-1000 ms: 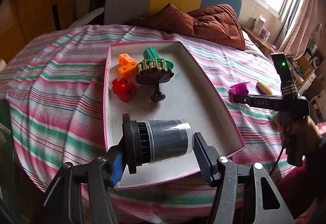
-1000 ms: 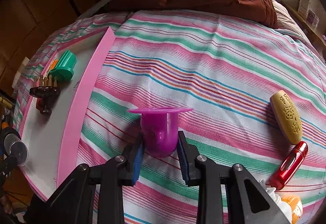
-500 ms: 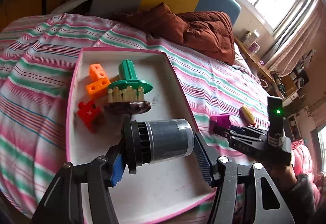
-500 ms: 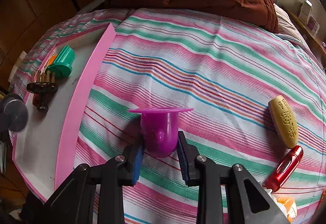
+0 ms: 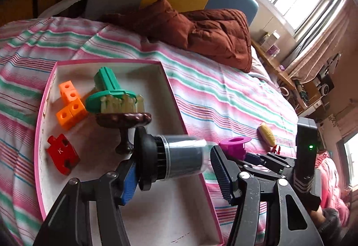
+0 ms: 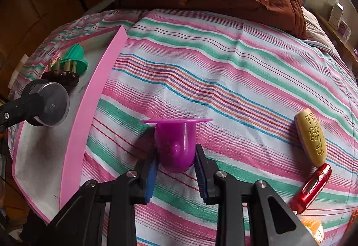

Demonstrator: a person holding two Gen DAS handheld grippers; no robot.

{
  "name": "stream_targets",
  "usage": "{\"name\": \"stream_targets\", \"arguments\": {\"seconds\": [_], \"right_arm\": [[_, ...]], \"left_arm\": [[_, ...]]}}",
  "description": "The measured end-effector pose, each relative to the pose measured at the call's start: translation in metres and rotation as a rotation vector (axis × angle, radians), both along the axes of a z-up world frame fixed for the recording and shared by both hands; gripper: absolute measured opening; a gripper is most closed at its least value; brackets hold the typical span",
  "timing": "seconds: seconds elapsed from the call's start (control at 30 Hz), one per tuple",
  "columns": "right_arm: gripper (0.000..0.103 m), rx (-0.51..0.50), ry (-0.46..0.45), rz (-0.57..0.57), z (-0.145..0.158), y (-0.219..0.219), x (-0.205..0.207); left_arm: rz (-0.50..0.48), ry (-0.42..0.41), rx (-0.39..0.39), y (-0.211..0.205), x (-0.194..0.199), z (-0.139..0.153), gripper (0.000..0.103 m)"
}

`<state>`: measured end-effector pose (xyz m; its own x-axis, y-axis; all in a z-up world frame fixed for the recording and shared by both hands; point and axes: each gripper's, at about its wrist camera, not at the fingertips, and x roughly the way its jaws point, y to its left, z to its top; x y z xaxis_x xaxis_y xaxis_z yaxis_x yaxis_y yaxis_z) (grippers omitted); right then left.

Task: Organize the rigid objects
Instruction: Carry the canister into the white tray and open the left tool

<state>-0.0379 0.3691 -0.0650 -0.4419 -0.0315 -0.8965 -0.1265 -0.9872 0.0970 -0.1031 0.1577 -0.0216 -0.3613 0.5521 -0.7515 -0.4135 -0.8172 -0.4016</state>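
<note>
Holding dark ribbed-cap cylinder (image 5: 176, 159) endwise, left gripper (image 5: 176, 173) clamped; right gripper (image 6: 175, 175) pinching glossy magenta flanged cup (image 6: 175, 145).

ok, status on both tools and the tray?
Left tool shut on dark capped jar, over pink tray. Right tool shut on purple cup above striped bedspread. Brown brush just beyond jar.

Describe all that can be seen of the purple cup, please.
The purple cup looks like glossy, slightly translucent plastic: a rounded body with a wide flat rim on top and a small knob on its side. It stands upright, held between the blue pads of the right gripper, over the striped bedsheet to the right of the pink tray. Whether it touches the sheet is unclear.
</note>
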Motion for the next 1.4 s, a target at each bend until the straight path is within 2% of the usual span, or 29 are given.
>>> {"name": "stream_targets", "arguments": {"seconds": [0.17,0.33,0.53,0.67,0.77,0.87,0.97,1.1,1.23,1.4], "right_arm": [[0.030,0.008,0.002,0.000,0.001,-0.001,0.001],[0.030,0.006,0.001,-0.001,0.002,-0.001,0.000],[0.030,0.011,0.001,-0.003,0.002,0.000,-0.001],[0.030,0.009,0.001,-0.010,0.002,0.000,-0.002],[0.030,0.001,0.001,-0.019,0.003,0.002,-0.002],[0.030,-0.004,0.003,-0.025,0.003,0.001,-0.002],[0.030,-0.001,0.005,-0.026,0.003,0.001,-0.001],[0.030,0.000,0.007,-0.027,0.003,0.002,-0.002],[0.030,0.007,0.009,-0.029,0.003,0.002,-0.002],[0.030,-0.006,0.008,-0.036,0.003,0.004,-0.003]], "left_arm": [[0.015,-0.019,-0.023,0.003,-0.012,-0.006,0.053],[0.044,0.008,-0.024,-0.007,-0.003,-0.002,0.054],[0.070,0.092,-0.109,-0.025,0.025,0.005,0.060],[0.052,0.127,-0.176,-0.031,0.043,0.000,0.061],[0.036,0.129,-0.253,-0.023,0.046,-0.009,0.059],[0.039,0.122,-0.315,-0.014,0.042,-0.018,0.052],[0.054,0.096,-0.302,-0.009,0.031,-0.022,0.050],[0.065,0.114,-0.303,0.000,0.022,-0.019,0.050],[0.086,0.094,-0.304,0.005,0.009,-0.023,0.051],[0.093,0.096,-0.300,0.000,0.012,-0.024,0.051]]}}
